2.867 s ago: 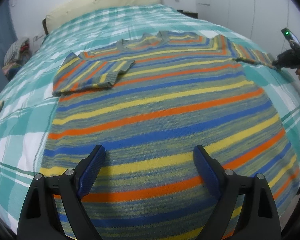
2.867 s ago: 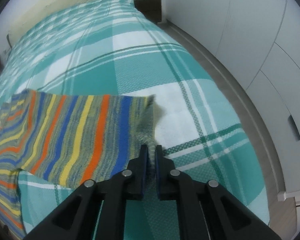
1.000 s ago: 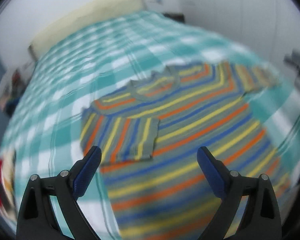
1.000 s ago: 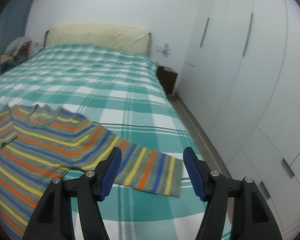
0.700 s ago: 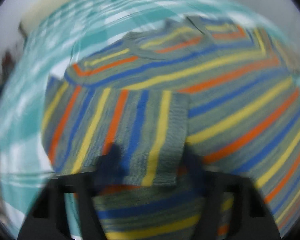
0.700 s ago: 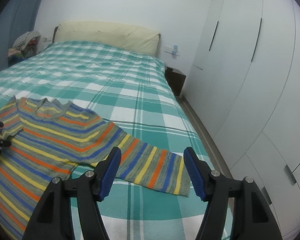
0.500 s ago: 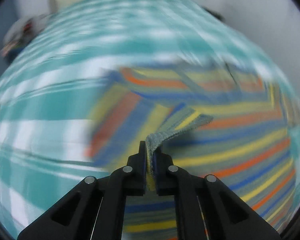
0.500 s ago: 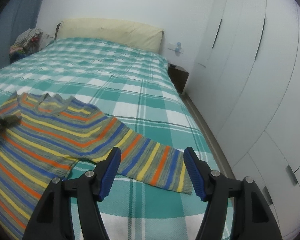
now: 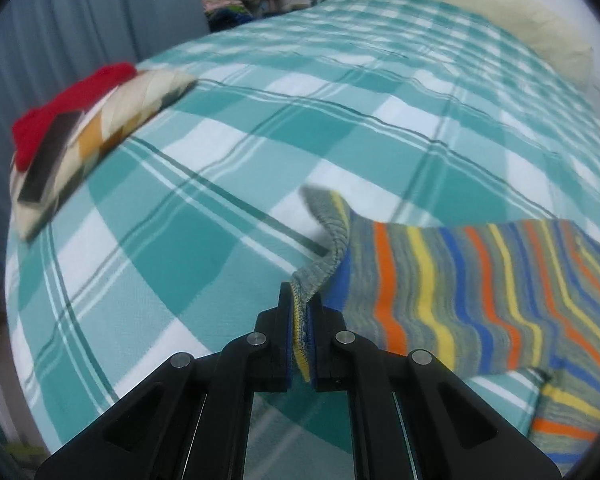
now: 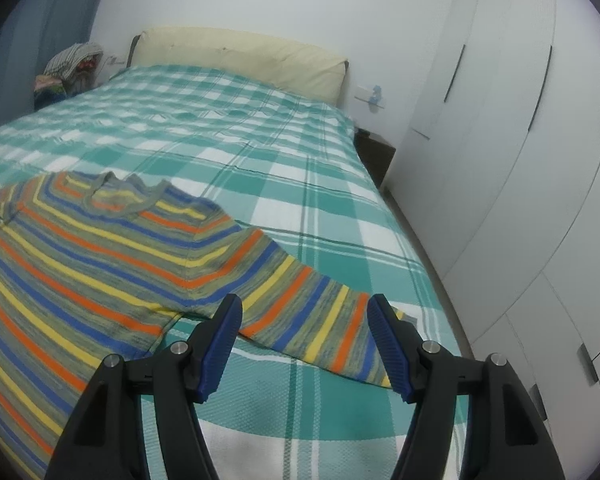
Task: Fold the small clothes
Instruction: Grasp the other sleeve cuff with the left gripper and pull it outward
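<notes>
Right wrist view: we see a teal-checked bed (image 10: 300, 152) beside white wardrobes (image 10: 500, 160); striped sweater (image 10: 100, 248) spread flat; right claw (image 10: 304, 344) open; left claw (image 9: 303, 344) clamps its cuff (image 9: 320, 268).

so the count: one striped sweater (image 10: 100, 256), one bed (image 10: 260, 152), two claws – left claw (image 9: 300, 344), right claw (image 10: 304, 344), one patchwork cushion (image 9: 100, 120), one clothes pile (image 10: 70, 68).

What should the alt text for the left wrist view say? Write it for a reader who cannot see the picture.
The left gripper, black with blue pads, is shut on the grey ribbed cuff of a striped knit sweater in orange, yellow, blue and grey, lifting the sleeve over a teal and white checked bedspread. A patchwork cushion under a red cloth lies at the left.
</notes>
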`<act>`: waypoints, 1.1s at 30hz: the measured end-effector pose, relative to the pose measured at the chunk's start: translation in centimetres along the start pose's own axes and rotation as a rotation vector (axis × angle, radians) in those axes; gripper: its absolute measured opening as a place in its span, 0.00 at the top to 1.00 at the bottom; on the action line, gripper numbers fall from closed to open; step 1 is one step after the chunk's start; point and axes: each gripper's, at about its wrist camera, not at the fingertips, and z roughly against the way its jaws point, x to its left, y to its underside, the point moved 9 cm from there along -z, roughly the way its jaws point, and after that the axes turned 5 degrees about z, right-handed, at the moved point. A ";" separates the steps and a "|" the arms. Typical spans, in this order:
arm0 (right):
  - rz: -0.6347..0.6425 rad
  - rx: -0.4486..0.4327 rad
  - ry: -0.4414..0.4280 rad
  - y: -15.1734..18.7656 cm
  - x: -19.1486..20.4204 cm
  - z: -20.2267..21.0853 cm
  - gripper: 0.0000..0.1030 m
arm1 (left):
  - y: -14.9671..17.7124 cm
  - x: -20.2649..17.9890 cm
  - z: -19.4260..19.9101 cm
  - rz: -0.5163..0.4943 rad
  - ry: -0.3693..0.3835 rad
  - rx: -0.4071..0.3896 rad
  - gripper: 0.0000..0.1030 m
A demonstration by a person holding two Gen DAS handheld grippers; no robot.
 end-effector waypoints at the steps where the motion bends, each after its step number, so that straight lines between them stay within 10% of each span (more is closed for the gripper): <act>1: 0.003 0.004 -0.002 0.1 0.1 -0.1 0.37 | -0.2 -0.1 -0.2 -0.010 -0.013 -0.008 0.97; 24: -0.059 0.063 0.041 1.8 -2.7 -1.4 0.37 | 1.3 1.1 -3.7 -0.015 -0.031 0.085 0.96; 26: -0.081 0.073 0.037 2.1 -3.0 -1.6 0.37 | 1.3 1.2 -3.6 -0.023 -0.037 0.076 0.88; 30: -0.118 0.074 0.058 2.3 -4.5 -1.7 0.37 | 1.0 3.6 -2.5 0.028 -0.092 0.052 0.30; 33: -0.167 0.087 0.066 2.8 -6.0 -1.8 0.37 | 0.9 5.4 -0.9 0.089 -0.089 0.042 0.29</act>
